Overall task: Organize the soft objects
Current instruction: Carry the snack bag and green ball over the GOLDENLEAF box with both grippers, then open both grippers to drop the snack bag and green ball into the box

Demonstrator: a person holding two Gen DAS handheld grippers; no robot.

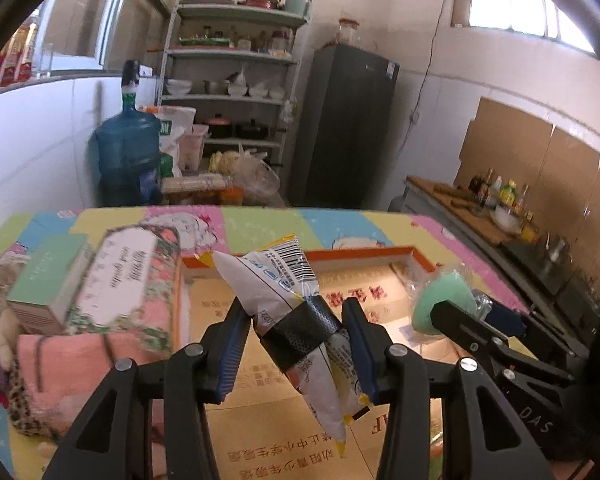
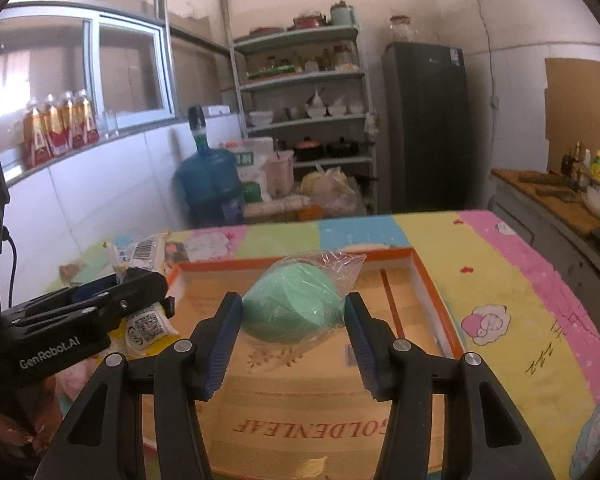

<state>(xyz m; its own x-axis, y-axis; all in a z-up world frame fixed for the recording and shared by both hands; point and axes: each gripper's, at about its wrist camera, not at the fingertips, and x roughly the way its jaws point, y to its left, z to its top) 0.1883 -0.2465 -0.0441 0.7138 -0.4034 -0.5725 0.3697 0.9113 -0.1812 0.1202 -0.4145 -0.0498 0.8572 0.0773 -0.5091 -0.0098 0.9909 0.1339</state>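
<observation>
A white and yellow snack packet (image 1: pixel 278 280) with a barcode and a black band hangs over the orange-rimmed box (image 1: pixel 422 259), and my left gripper (image 1: pixel 296 308) is shut on it. My right gripper (image 2: pixel 292 300) is shut on a green round sponge (image 2: pixel 296 308) in clear plastic wrap, held above the same box (image 2: pixel 436 280). In the left wrist view the right gripper (image 1: pixel 466 306) and the sponge (image 1: pixel 440 300) show at the right. In the right wrist view the left gripper (image 2: pixel 140 284) and its packet (image 2: pixel 144 328) show at the left.
A floral tissue pack (image 1: pixel 132 280), a green carton (image 1: pixel 48 280), a pink towel (image 1: pixel 80 356) and a leopard-print item (image 1: pixel 20 408) lie left of the box on the colourful mat (image 2: pixel 500 280). A plush doll (image 1: pixel 0 320) sits at the far left. A blue water jug (image 1: pixel 126 152) and shelves stand behind.
</observation>
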